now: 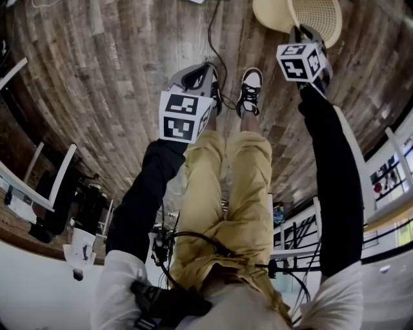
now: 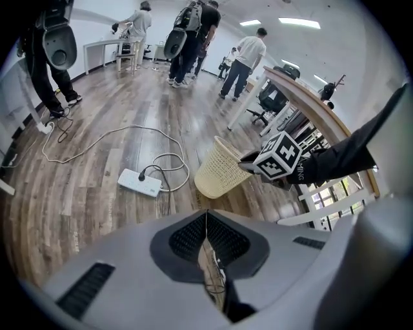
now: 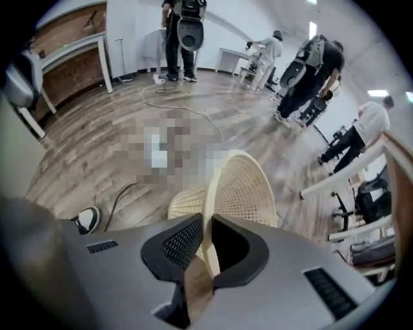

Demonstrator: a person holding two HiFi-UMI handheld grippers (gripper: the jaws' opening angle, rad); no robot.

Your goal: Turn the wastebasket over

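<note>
Here the right gripper (image 3: 205,222) has its jaws clamped on the wastebasket (image 3: 242,193) rim, the left gripper (image 2: 206,216) closed, empty.

The wastebasket (image 3: 242,187) is probably latticed plastic, the floor (image 1: 97,77) matt wood-grain.

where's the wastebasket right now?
Top right of the head view: the wastebasket is tilted, rim clamped in the right gripper, beyond the person's shoe.

Wastebasket (image 2: 219,175) tilted, ahead of the shoe (image 1: 250,90), rim between right tongs (image 3: 206,242), power strip (image 2: 139,182) on floor (image 2: 97,213) near wastebasket, cable (image 2: 169,156) looped just behind strip, left tongs (image 2: 206,238) well apart from wastebasket, people standing far behind
</note>
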